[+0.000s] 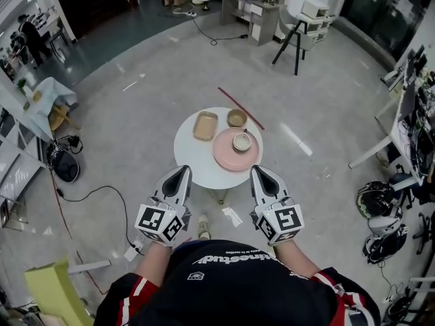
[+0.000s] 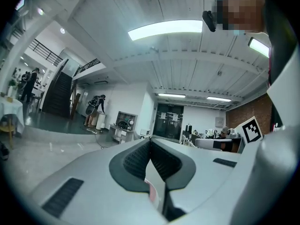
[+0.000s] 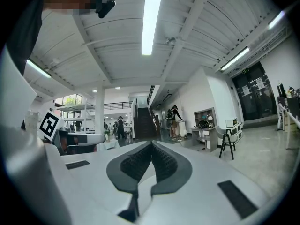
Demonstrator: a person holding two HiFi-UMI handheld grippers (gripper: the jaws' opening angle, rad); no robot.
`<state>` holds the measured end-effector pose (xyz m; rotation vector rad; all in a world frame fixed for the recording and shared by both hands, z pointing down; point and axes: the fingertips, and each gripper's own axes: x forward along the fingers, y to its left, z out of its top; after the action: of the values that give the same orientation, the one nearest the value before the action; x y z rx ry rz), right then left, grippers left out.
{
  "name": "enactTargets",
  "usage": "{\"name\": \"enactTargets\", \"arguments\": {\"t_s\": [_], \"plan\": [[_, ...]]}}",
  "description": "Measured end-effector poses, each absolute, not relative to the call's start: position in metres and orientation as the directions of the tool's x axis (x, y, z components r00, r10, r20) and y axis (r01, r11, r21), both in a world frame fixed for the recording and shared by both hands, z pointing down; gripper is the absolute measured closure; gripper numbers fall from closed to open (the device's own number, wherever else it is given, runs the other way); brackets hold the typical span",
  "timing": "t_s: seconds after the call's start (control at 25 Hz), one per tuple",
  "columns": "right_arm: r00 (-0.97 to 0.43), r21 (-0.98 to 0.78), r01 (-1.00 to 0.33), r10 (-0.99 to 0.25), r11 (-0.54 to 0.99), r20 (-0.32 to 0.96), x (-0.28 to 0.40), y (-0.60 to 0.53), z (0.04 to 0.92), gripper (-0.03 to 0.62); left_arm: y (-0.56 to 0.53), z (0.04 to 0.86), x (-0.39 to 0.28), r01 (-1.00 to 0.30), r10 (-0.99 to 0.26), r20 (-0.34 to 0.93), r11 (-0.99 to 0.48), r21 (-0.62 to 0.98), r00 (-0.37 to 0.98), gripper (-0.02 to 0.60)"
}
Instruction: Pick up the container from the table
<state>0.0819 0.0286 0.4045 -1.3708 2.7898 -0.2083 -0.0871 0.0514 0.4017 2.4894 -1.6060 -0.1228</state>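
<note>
White counter (image 1: 194,156): round and small, standing on the grey floor in front of the person; it carries all the tableware.
Tan container (image 1: 205,125): shallow and rectangular, lying flat on the far-left part of the counter. It is taken here to be the thing the task means.
Bowl (image 1: 236,118): small and tan, near the container on its right, at the counter's far edge.
Pink plate (image 1: 225,159): on the right half of the counter, with a pale cup (image 1: 242,141) standing on it.
Left tongs (image 1: 182,171): held level, jaws fully together with nothing between them. In the head view the tip overlaps the counter's near-left edge; its height above the counter cannot be told.
Right tongs (image 1: 259,171): level, alongside the left pair, jaws likewise closed and empty. The tip lies beside the plate's near rim in the head view.
Contact: neither pair touches anything; the container lies beyond both tips.
Step in hand: judged to be the approach, before any grasp, with the container untouched.
Next move: one pair, probably the left since it is on the container's side, has to open its jaws and reach across the counter. It should then close on the container's near wall, because the low rim offers only a thin pinch.
Risk: the bowl stands close enough to be nudged on the way in.
</note>
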Motion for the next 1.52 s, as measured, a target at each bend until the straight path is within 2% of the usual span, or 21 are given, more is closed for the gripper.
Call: {"name": "enactTargets", "arguments": {"t_s": [0.36,0.76,1.2,1.52], "plan": [[-0.614,-0.099,-0.786,-0.789,0.610,0.015,-0.005,-0.034,0.383,0.577,-0.023,0.383,-0.160,-0.863,-0.878,-0.008,-0.473,0.178,0.479,0.558],[-0.560,-0.120,-0.824,-0.828,0.554,0.032,-0.064,-0.076,0.387,0.577,-0.076,0.387,-0.218,-0.841,-0.851,0.019,-0.514,0.167,0.524,0.558],[-0.493,-0.122,-0.866,-0.869,0.485,0.040,-0.062,-0.099,0.389,0.577,-0.106,0.403,-0.222,-0.812,-0.818,0.050,-0.557,0.175,0.572,0.557],[-0.512,-0.137,-0.854,-0.857,0.502,0.058,-0.038,-0.127,0.404,0.577,-0.135,0.414,-0.196,-0.824,-0.829,0.056,-0.542,0.165,0.557,0.558]]}}
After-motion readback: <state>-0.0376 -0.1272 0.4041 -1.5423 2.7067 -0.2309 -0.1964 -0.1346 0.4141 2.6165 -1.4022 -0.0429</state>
